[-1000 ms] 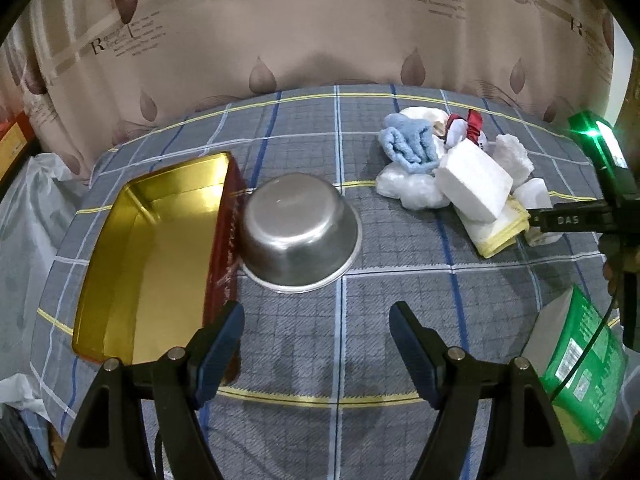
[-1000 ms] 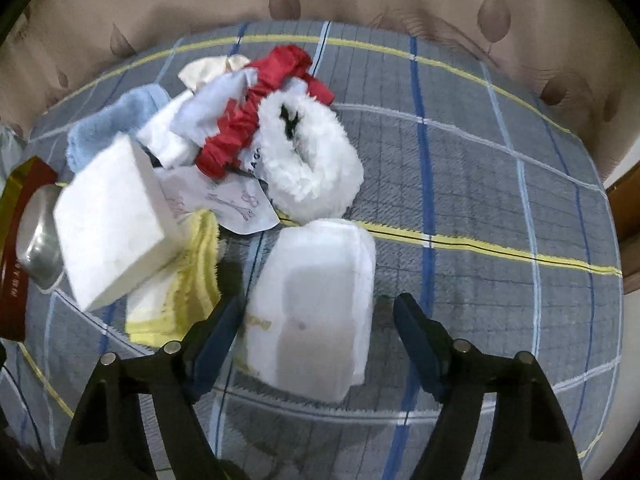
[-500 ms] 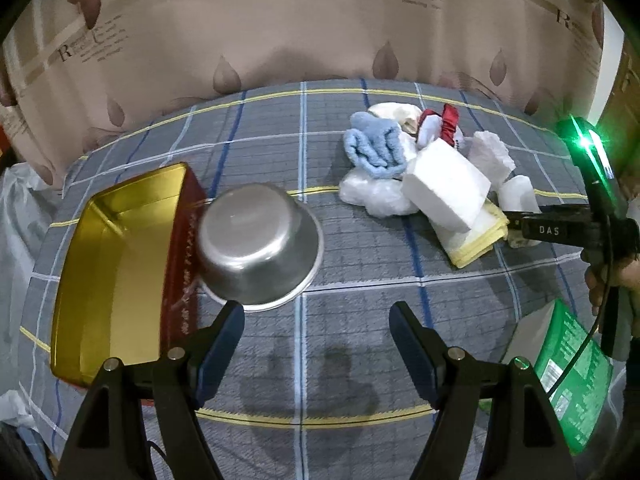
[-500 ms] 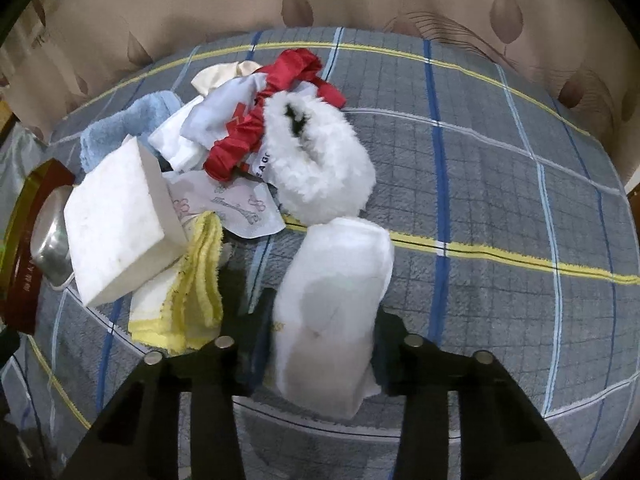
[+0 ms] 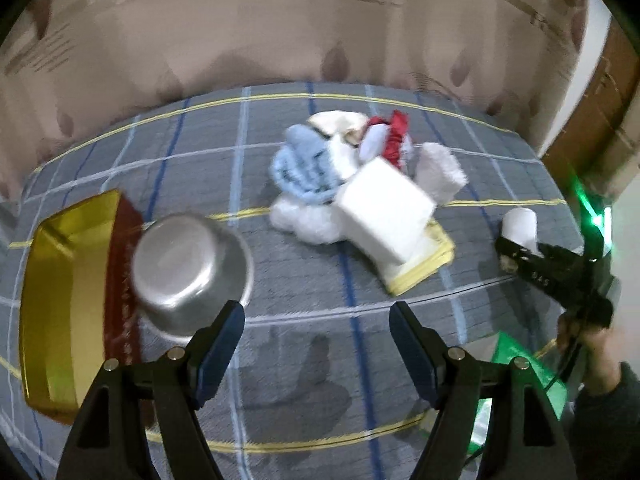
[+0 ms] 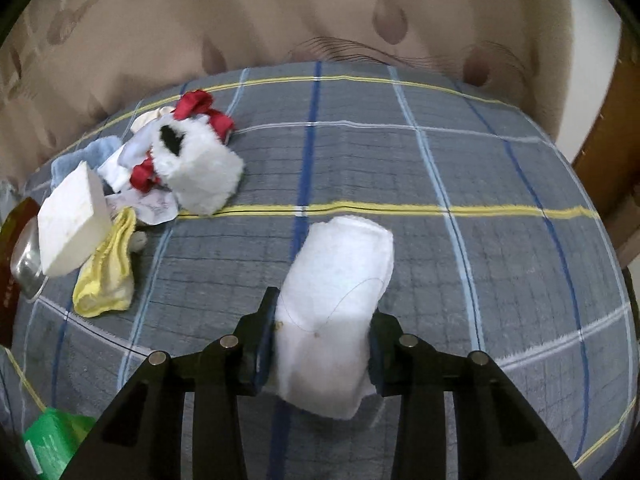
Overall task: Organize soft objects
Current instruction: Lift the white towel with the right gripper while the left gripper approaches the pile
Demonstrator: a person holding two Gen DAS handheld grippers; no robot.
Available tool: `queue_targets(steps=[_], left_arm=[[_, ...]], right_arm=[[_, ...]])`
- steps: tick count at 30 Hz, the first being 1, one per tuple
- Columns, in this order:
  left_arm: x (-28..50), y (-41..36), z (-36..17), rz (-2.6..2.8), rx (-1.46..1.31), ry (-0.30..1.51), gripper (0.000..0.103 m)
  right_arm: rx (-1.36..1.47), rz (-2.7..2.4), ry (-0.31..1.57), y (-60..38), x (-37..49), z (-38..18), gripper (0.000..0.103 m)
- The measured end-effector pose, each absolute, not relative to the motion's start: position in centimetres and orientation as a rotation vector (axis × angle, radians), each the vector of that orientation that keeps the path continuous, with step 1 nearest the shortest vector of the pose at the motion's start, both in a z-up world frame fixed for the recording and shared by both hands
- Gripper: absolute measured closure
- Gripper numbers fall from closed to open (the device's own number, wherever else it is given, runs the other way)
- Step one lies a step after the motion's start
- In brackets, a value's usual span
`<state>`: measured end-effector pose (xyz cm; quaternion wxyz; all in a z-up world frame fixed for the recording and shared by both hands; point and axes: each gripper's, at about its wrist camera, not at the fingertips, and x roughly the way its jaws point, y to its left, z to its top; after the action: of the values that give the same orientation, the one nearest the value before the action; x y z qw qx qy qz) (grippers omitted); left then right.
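My right gripper (image 6: pixel 320 340) is shut on a folded white cloth (image 6: pixel 340 280), its pads squeezing both sides, above the plaid blanket; the cloth (image 5: pixel 519 224) and that gripper (image 5: pixel 520 250) show at the right of the left wrist view. A pile of soft things lies on the blanket: a white foam block (image 5: pixel 384 212) (image 6: pixel 74 220), a blue towel (image 5: pixel 304 168), a yellow cloth (image 6: pixel 108 276), a red ribbon (image 6: pixel 196 106), a fluffy white piece (image 6: pixel 200 172). My left gripper (image 5: pixel 316 344) stands open over bare blanket, nothing between its fingers.
An upturned steel bowl (image 5: pixel 188 268) leans against a gold tin tray (image 5: pixel 60 304) at the left. A green packet (image 5: pixel 516 376) (image 6: pixel 52 444) lies near the front edge. A person's hand (image 5: pixel 600 352) holds the right gripper. A curtain hangs behind the blanket.
The right gripper closed on the white cloth and carried it rightward, away from the pile. The left gripper swung to the right, so bowl and tray shifted left in its view.
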<state>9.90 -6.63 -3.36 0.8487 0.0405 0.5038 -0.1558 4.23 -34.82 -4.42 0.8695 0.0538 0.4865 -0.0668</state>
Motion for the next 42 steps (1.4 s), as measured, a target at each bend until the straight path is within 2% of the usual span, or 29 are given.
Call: queue_targets(steps=[14, 20, 32, 42], left_arm=[[12.6, -11.6, -2.7, -0.576, 0.267, 1.044, 0.026], [14.3, -13.4, -3.5, -0.605, 0.31, 1.115, 0.025], [17.1, -15.6, -5.0, -0.606, 0.394, 1.218, 0.016], [19.2, -16.1, -6.0, -0.557, 0.436, 1.242, 0.015]], right_arm=[[0.089, -0.167, 0.944, -33.7, 4.3, -4.9, 0.064], [0.075, -0.164, 0.947, -33.4, 4.4, -4.9, 0.061], [0.071, -0.16, 0.949, -33.4, 4.5, -5.0, 0.058], [0.067, -0.155, 0.95, -33.2, 4.5, -5.0, 0.055]])
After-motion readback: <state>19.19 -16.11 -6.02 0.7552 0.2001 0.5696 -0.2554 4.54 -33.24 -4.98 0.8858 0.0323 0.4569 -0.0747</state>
